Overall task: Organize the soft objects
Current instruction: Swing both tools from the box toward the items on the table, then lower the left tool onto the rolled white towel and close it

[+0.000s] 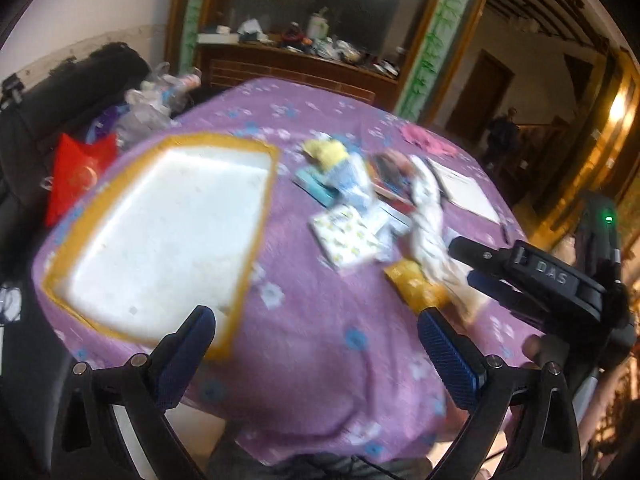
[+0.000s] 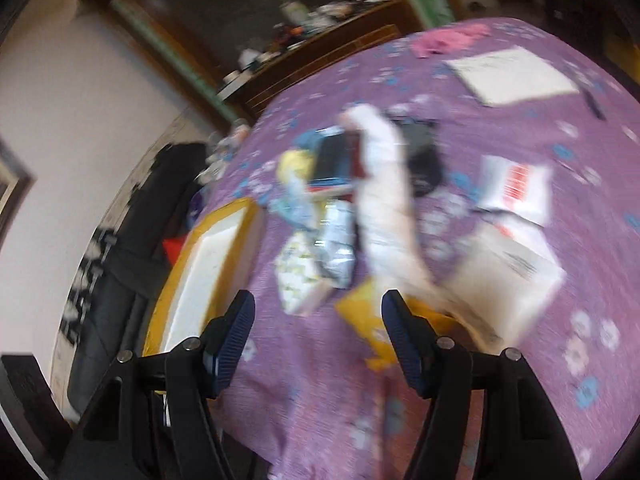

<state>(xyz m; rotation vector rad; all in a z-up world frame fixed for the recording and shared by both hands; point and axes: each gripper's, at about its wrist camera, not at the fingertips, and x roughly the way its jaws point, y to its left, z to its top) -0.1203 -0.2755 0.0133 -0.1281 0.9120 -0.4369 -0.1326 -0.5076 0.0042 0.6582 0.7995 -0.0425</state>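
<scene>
A white tray with a yellow rim (image 1: 256,216) lies on the purple flowered tablecloth at the left; it also shows in the right wrist view (image 2: 240,236). A heap of soft things lies mid-table: a long white patterned cloth (image 1: 426,216) (image 2: 386,208), a yellow and blue cloth (image 1: 332,156) (image 2: 294,168), a white pack with yellow print (image 1: 346,238) (image 2: 298,276) and a yellow item (image 1: 412,280) (image 2: 364,312). My left gripper (image 1: 316,334) is open and empty above the near table edge. My right gripper (image 2: 318,320) (image 1: 460,260) is open and empty, its fingertips close to the yellow item.
A white sheet of paper (image 2: 514,74) and a pink cloth (image 2: 448,42) lie at the far side. White packets with red print (image 2: 516,188) lie to the right. A dark chair with bags (image 1: 80,120) stands left of the table; a cluttered wooden cabinet (image 1: 296,56) is behind.
</scene>
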